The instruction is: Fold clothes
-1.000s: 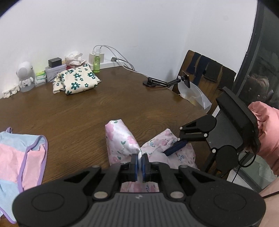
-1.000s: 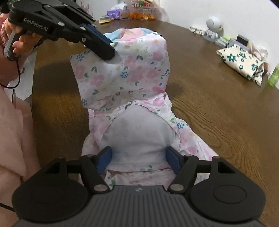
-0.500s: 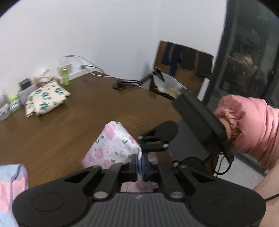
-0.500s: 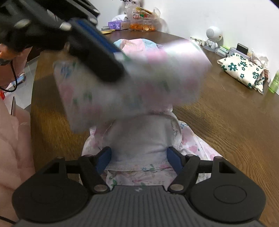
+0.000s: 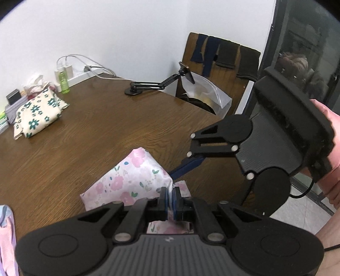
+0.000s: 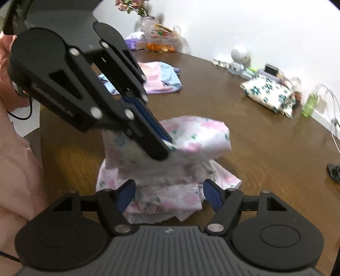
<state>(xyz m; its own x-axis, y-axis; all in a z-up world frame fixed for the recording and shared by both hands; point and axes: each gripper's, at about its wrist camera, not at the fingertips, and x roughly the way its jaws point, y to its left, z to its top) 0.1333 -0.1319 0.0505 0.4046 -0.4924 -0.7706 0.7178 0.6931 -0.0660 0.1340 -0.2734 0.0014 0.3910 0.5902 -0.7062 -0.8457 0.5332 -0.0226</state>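
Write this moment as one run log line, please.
left gripper: shut on pink floral garment, fold lifted | right gripper: open, straddling lower layers | table: folded green-flower cloth aside

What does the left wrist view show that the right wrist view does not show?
Only the left wrist view: a wooden chair draped with dark cloths, a black phone-holder arm, and the right tool's body in a hand.

Only the right wrist view: pink flowers, snack packets, and the right tool open over the garment.

Both: the pink floral garment pinched by the left tool, the folded green-flowered cloth, the brown wooden table.
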